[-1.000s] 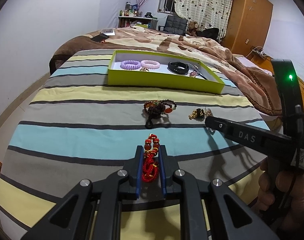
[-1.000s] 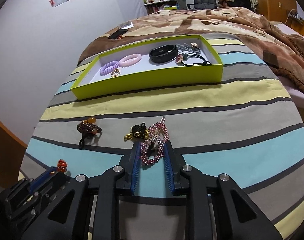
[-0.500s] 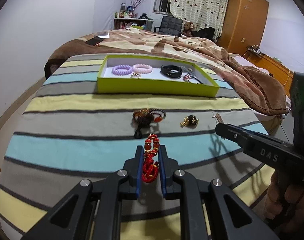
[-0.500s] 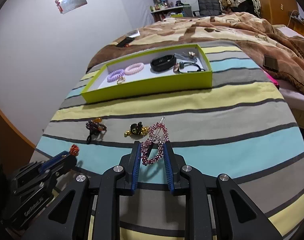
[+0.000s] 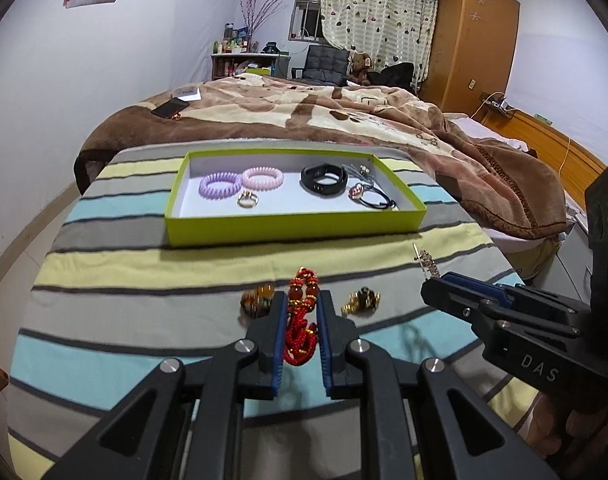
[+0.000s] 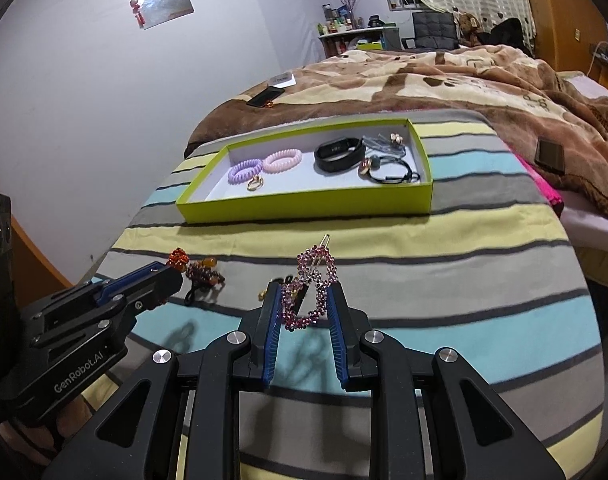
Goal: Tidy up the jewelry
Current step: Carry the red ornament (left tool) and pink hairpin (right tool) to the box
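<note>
A: What does the left gripper carry?

B: Its jaws are clamped on a red bead bracelet with gold spacers. The bracelet sticks out past the jaw tips, above the striped bed cover.

A: And the right gripper?

B: Its jaws are closed on a pink rhinestone hair clip; the clip's metal pin points up and away from the camera. In the left view this gripper comes in from the right with the clip showing at its tip.

A: Where do the other pieces lie?

B: 2 pieces rest on the bed cover near the grippers: a dark beaded bracelet with amber stones, partly hidden behind the left jaw in the left view, and a small gold and black hair clip just right of the red bracelet.

A: And the box?

B: A green box sits farther back on the cover, well apart from both grippers. Inside, from left: a purple coil hair tie touching a pink coil hair tie, a gold ring just in front of them, a black wristband, then a black cord bracelet with a round charm. Something thin with a gold piece lies in the back right corner; I cannot tell what it is.

A: Behind the box?

B: A brown blanket with a phone on it.
</note>
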